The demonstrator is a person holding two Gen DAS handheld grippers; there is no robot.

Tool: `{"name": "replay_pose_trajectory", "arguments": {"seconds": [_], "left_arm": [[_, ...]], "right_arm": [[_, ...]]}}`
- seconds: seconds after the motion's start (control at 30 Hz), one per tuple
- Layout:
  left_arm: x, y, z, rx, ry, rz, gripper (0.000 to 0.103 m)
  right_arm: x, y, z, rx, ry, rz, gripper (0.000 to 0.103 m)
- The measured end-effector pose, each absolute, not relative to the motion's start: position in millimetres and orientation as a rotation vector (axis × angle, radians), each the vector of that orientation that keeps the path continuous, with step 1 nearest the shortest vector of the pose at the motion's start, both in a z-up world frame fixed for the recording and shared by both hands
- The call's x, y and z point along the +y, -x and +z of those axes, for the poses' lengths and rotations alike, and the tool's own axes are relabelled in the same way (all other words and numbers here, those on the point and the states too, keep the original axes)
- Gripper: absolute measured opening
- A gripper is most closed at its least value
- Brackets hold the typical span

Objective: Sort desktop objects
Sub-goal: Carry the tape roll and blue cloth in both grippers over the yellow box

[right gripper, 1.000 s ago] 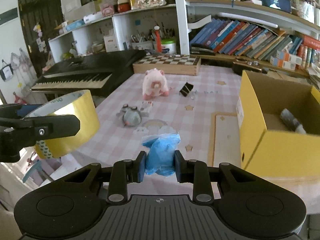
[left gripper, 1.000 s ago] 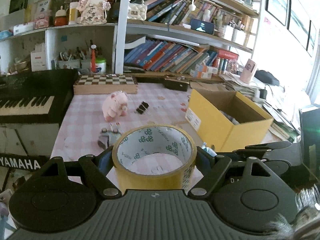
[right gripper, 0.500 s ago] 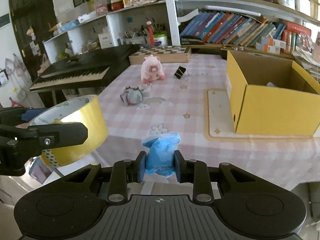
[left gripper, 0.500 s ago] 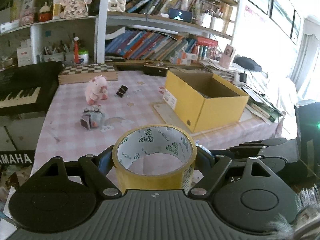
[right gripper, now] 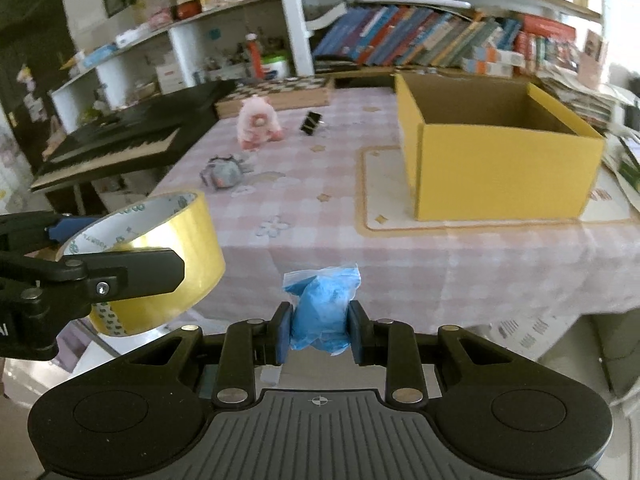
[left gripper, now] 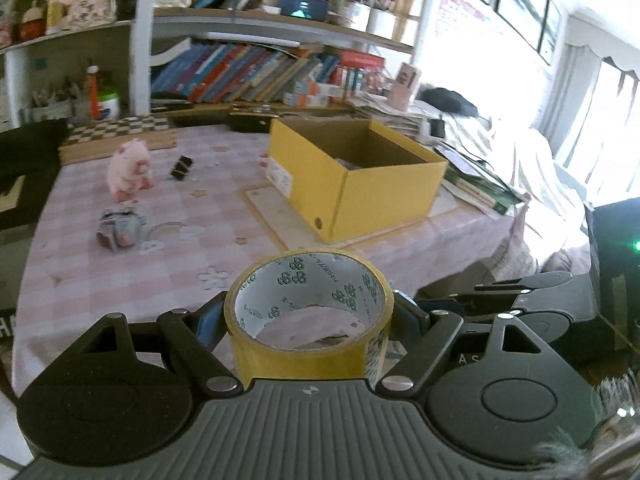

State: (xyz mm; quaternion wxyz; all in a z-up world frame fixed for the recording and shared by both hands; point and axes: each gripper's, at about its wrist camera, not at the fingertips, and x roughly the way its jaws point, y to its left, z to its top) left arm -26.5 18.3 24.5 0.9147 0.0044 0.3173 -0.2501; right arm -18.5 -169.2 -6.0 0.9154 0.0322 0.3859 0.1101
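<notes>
My left gripper [left gripper: 310, 312] is shut on a yellow tape roll [left gripper: 308, 332], held in the air off the table's near edge. It also shows in the right wrist view [right gripper: 148, 268]. My right gripper [right gripper: 320, 330] is shut on a small blue bag [right gripper: 320, 312], also off the near edge. The open yellow cardboard box [left gripper: 356, 176] [right gripper: 496, 152] stands on the pink checked table [left gripper: 120, 268]. On the table lie a pink pig plush [left gripper: 130, 170], a black binder clip [left gripper: 181, 167] and a small grey toy [left gripper: 122, 229].
A black keyboard [right gripper: 120, 144] lies along the table's left side. A checkered chessboard box [left gripper: 120, 136] sits at the back. Bookshelves [left gripper: 260, 68] stand behind. Papers and books [left gripper: 472, 184] are piled right of the box.
Both grippers have pulled back from the table and turned right, holding their objects. The table and yellow box now look farther away and more central.
</notes>
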Motion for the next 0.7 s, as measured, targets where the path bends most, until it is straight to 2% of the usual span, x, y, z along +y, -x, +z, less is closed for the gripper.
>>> {"name": "replay_pose_trajectory", "arguments": {"seconds": [0.7], "left_arm": [[-55.3,4.9,21.0,0.676,-0.071,-0.713,0.080]], "right_arm": [[-237.5,30.9,-10.8,0.814,-0.154,0.029,0.028]]}}
